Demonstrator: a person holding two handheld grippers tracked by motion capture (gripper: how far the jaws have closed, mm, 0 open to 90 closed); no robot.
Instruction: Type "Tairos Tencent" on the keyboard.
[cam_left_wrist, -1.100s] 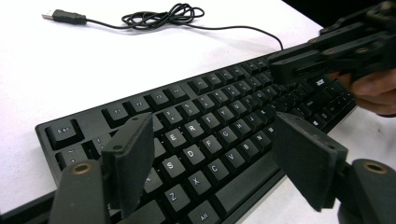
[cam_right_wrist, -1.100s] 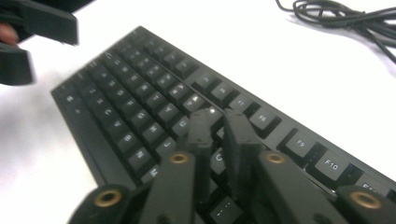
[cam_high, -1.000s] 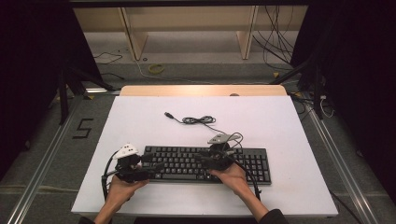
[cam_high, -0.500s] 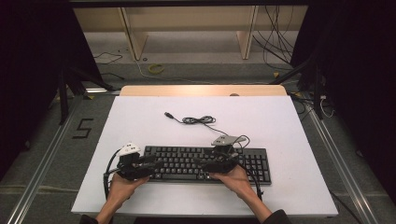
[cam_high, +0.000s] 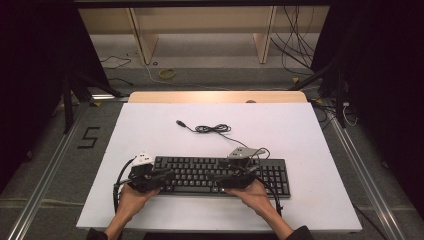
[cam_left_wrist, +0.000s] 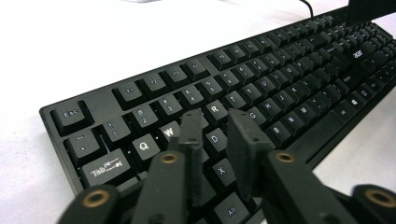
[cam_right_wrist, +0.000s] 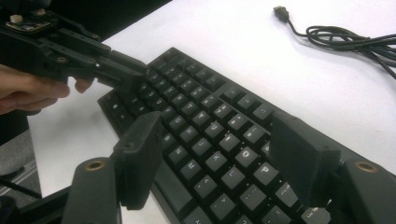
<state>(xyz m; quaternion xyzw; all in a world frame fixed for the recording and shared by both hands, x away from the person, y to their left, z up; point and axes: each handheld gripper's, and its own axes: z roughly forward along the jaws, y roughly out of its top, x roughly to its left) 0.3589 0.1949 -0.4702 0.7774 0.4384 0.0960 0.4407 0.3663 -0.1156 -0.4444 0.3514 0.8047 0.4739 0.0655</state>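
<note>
High view: keyboard (cam_high: 220, 175) near table (cam_high: 320, 135) front edge, bare surface beyond.

Right tool (cam_right_wrist: 219, 158) wide-jawed over black keyboard (cam_right_wrist: 205, 116); left tool (cam_right_wrist: 126, 77) beyond, on keys.

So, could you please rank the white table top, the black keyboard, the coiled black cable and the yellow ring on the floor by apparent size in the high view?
1. White table top.
2. Black keyboard.
3. Coiled black cable.
4. Yellow ring on the floor, though it lies farther from the camera, so its true size is unsure.
</note>
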